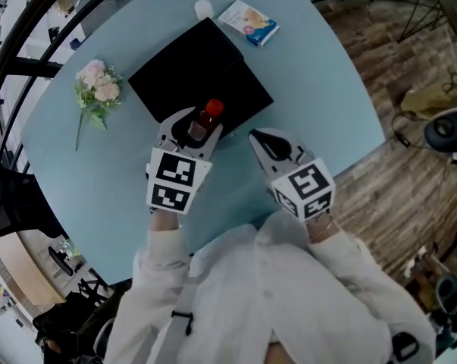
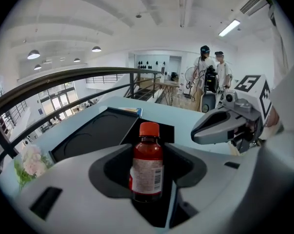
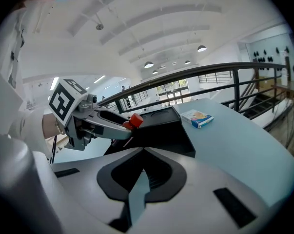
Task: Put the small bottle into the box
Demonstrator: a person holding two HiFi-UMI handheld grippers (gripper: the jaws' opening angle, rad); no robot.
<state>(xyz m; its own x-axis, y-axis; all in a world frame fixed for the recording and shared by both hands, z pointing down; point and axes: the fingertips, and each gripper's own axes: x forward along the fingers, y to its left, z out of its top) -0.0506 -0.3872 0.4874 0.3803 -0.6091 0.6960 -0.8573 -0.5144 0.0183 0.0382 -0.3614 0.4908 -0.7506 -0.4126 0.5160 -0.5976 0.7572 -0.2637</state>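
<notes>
Small brown bottle (image 2: 147,165) with an orange-red cap and a white barcode label: we find it upright and clamped between the jaws of the left gripper (image 2: 147,149), raised just above the near edge of the black box (image 1: 175,82). We cannot tell whether its base touches the box, since the jaws cover the lower part of the bottle in every view. In the right gripper view only its cap shows past the left jaws.

The right gripper (image 3: 143,152) has its jaws closed together with nothing between them, and it hovers beside the left one over the pale blue round table (image 1: 311,74).

The box lies open in two halves. The flatter half carries faint round outlines, while the deeper half is too dark for us to read its inside.

Behind the box we see a blue and white carton (image 1: 249,23) lying flat. Near it is a small white round object (image 1: 204,8) that we cannot identify.

A bunch of pink flowers (image 1: 97,89) lies left of the box, well apart from it. The table's near rim is cut off by white sleeves (image 1: 289,279).
</notes>
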